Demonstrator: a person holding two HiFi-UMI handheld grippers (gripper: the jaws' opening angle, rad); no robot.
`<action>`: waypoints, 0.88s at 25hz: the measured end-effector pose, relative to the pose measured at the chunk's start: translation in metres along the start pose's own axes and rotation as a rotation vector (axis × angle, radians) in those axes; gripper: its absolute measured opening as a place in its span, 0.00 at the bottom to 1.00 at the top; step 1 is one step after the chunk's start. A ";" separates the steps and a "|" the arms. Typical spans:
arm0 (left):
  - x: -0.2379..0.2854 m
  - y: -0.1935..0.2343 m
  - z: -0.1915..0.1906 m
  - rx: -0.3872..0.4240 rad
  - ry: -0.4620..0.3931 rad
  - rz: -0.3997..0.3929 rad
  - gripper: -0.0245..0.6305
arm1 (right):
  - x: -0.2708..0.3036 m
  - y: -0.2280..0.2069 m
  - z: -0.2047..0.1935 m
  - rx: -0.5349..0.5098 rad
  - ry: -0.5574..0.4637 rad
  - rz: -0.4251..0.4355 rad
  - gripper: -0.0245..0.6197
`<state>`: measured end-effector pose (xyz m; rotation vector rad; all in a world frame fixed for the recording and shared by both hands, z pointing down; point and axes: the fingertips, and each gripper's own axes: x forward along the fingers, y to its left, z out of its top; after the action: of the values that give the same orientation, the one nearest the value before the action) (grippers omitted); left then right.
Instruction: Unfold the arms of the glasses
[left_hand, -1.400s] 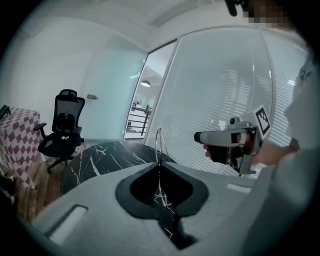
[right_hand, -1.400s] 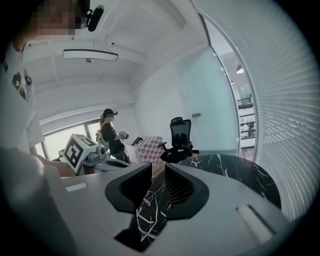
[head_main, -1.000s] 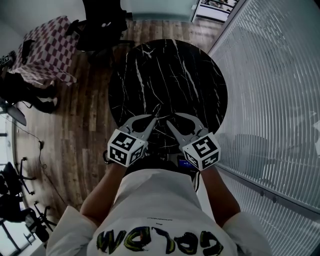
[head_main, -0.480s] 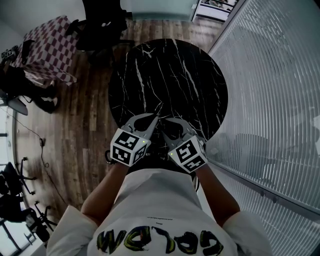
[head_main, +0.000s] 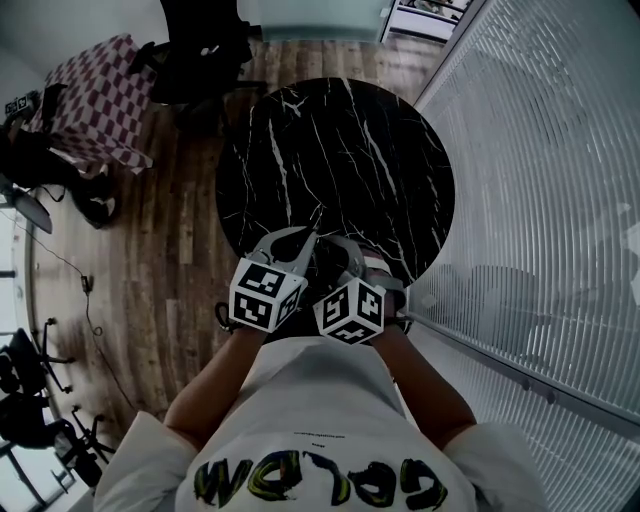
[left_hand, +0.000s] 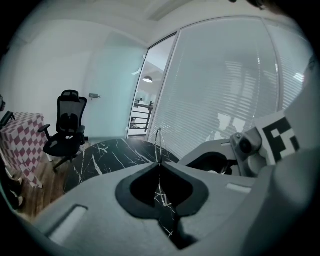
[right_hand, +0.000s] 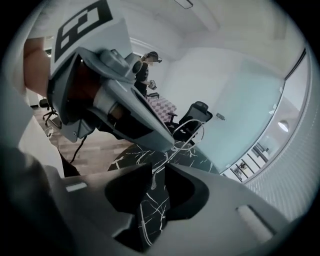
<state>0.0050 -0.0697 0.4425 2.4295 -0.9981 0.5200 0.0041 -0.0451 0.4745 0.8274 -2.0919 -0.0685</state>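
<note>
Two-sided hold now: left gripper (left_hand: 159, 164) is clamped tight on the thin wire glasses (right_hand: 190, 133), held over the near edge of the black marble bench (head_main: 340, 150). Right gripper (right_hand: 159, 166) sits just beside it, jaws closing, a slim glasses arm running through the gap, pads not yet pressing.

A round black marble surface (head_main: 340, 150) stands on a wooden plank floor (head_main: 180, 230). On the right runs a slatted glass wall (head_main: 540, 200). Far left are a checkered table (head_main: 95, 100) and a black office chair (left_hand: 65, 130).
</note>
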 end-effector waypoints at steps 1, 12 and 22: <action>0.001 -0.001 0.000 0.002 0.002 0.000 0.05 | 0.002 0.000 -0.003 -0.005 0.007 -0.001 0.17; -0.003 0.006 -0.006 0.018 0.031 0.015 0.05 | 0.001 -0.005 -0.013 -0.074 0.068 -0.044 0.10; -0.009 0.017 -0.012 0.045 0.061 0.049 0.05 | -0.010 -0.026 -0.019 -0.151 0.124 -0.112 0.07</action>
<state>-0.0158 -0.0690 0.4522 2.4189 -1.0329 0.6359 0.0362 -0.0552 0.4713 0.8346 -1.8981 -0.2272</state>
